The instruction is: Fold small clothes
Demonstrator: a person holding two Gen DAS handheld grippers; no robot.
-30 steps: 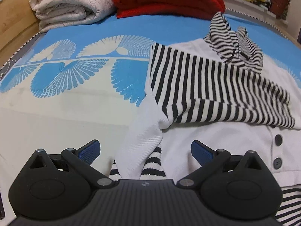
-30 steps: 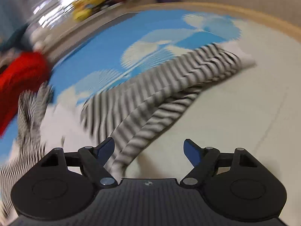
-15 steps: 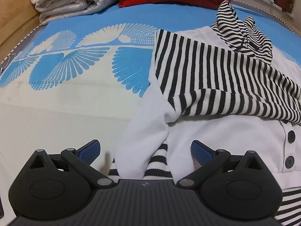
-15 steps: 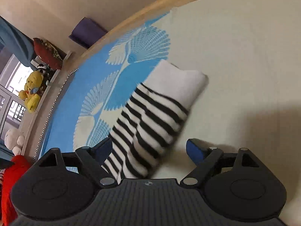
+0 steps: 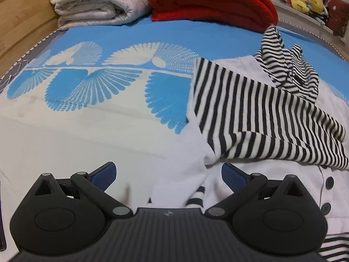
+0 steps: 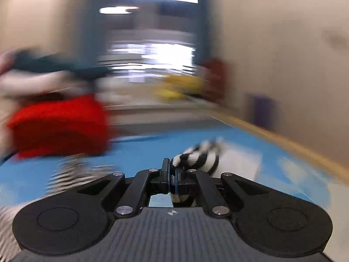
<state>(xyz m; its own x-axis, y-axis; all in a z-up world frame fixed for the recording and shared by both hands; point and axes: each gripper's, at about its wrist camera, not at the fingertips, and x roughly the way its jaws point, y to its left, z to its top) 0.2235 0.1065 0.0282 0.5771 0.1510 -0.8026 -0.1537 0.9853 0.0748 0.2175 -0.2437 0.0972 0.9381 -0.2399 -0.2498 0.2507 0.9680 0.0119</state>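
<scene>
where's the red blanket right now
In the left wrist view, the red blanket lies folded at the bed's far end, right of the cream blanket.

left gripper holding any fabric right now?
No: the left gripper is open, its blue pads apart over the striped garment, clamping nothing.

Two low wrist views, shared red blanket (image 5: 209, 0)

No readable text, label, brand name or number shows in either view. The only sign is a small round emblem, without letters, moulded into the ribbed black body of the left tongs (image 5: 169, 172) and of the right tongs (image 6: 172, 178). The right wrist view is heavily blurred, so anything printed in the room behind cannot be read.
</scene>
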